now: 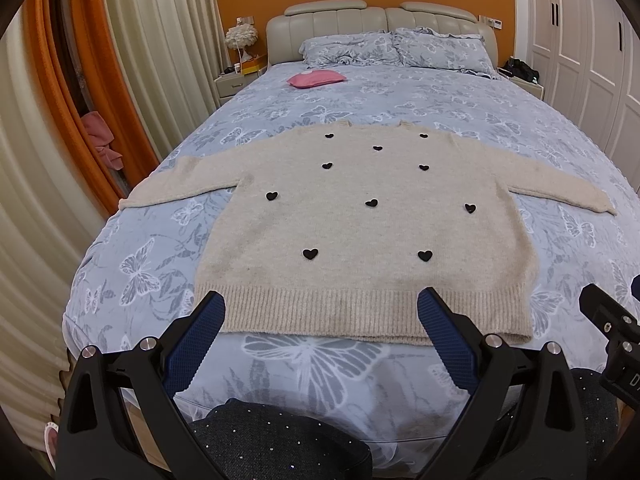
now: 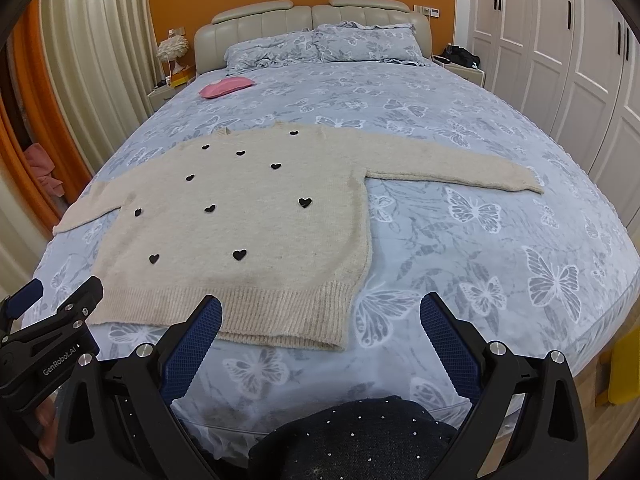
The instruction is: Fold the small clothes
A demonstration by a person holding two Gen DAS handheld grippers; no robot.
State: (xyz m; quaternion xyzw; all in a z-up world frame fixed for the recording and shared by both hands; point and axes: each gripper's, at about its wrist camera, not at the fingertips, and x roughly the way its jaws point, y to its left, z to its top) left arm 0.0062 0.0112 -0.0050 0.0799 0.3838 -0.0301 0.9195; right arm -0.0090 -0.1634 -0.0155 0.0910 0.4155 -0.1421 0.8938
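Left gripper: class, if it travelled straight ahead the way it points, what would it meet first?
Most likely the ribbed hem of the cream sweater on the bed; the open left gripper frames it. Depth is uncertain.

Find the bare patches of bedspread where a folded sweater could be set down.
Bare bedspread lies right of the sweater, below its right sleeve, and between the collar and pillows, bar a pink pouch. The left side is tight beside the curtain.
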